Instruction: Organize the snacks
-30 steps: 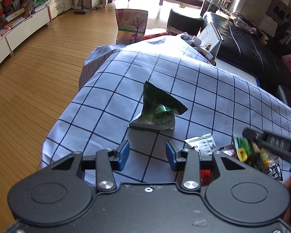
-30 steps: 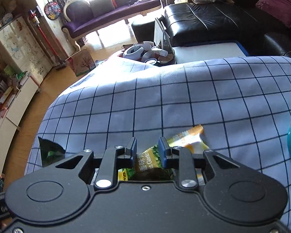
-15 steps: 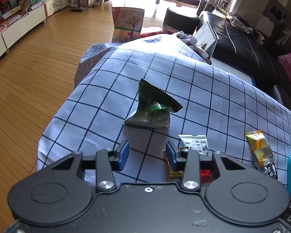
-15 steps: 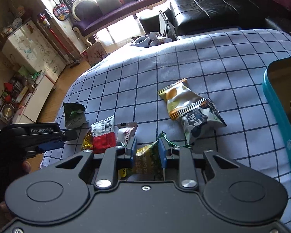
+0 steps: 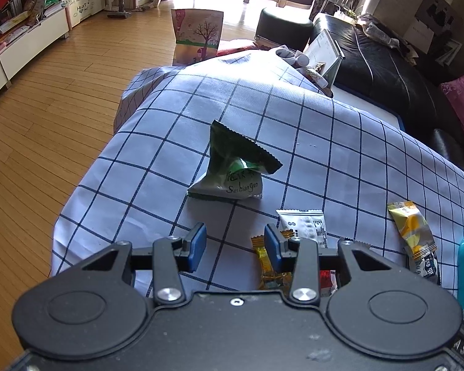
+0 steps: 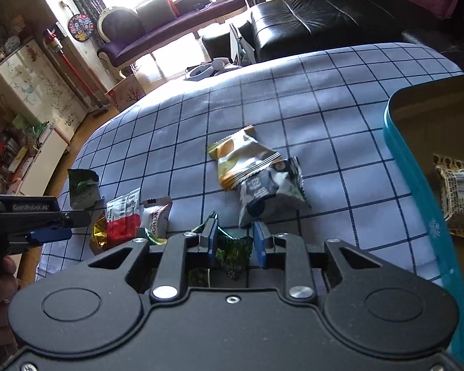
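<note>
Surface: a table under a pale blue cloth with a dark grid (image 5: 340, 142) fills the middle of both wrist views; the loose snacks lie on it.
Container: a teal-rimmed tin with a dull gold inside (image 6: 417, 191) runs down the right edge of the right wrist view; a sliver of it also shows at the lower right of the left wrist view.
Done so far: one brown patterned packet with a barcode label (image 6: 457, 191) lies inside the tin at the right of the frame. No other packet can be seen in it, though most of the tin is out of frame.
Left to do: a crumpled dark green and white pouch (image 5: 235, 170) sits alone at the centre of the left wrist view, well apart from the tin. Near the lower middle lie a white wrapper with a barcode (image 5: 306, 225) and a gold foil sweet (image 5: 266, 262). A yellow and white packet (image 6: 241, 157) rests touching a black and white packet (image 6: 269, 188) at the centre of the right wrist view.
Left gripper (image 5: 235, 244): blue pads spread, nothing between them, poised over bare cloth at the lower middle of its view, short of the green pouch.
Right gripper (image 6: 235, 244): a dark green crinkled wrapper (image 6: 233, 255) sits between its blue pads; whether they press on it cannot be told.
Progress: early by this judgement; at least six packets remain outside the tin.
</note>
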A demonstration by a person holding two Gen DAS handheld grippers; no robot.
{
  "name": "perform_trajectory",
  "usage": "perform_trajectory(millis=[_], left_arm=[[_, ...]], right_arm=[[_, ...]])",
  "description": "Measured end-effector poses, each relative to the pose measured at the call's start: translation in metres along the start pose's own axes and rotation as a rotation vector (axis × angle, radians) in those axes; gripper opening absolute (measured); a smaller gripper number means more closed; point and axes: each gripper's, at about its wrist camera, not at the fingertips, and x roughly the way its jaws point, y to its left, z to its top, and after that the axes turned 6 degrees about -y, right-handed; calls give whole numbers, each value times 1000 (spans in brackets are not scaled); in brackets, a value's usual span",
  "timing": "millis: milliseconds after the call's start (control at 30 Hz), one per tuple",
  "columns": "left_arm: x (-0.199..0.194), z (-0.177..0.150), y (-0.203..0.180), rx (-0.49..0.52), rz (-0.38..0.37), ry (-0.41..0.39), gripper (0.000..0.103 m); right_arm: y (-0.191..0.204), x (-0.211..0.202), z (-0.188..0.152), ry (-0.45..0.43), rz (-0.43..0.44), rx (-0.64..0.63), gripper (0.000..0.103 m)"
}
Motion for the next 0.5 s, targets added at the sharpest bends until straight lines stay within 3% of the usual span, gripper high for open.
perform_trajectory(millis=[167,300,500], left_arm=[[7,-2,-2,6,-25,25,41],[14,-5,-6,19,-60,51,43],[12,-6,-8,35,-55,47,43]], right_arm=[[10,-7,-13,71,88,-64,37],[13,-10,-12,47,68,-68,37],[5,-17,-4,-5,58,-37,37]])
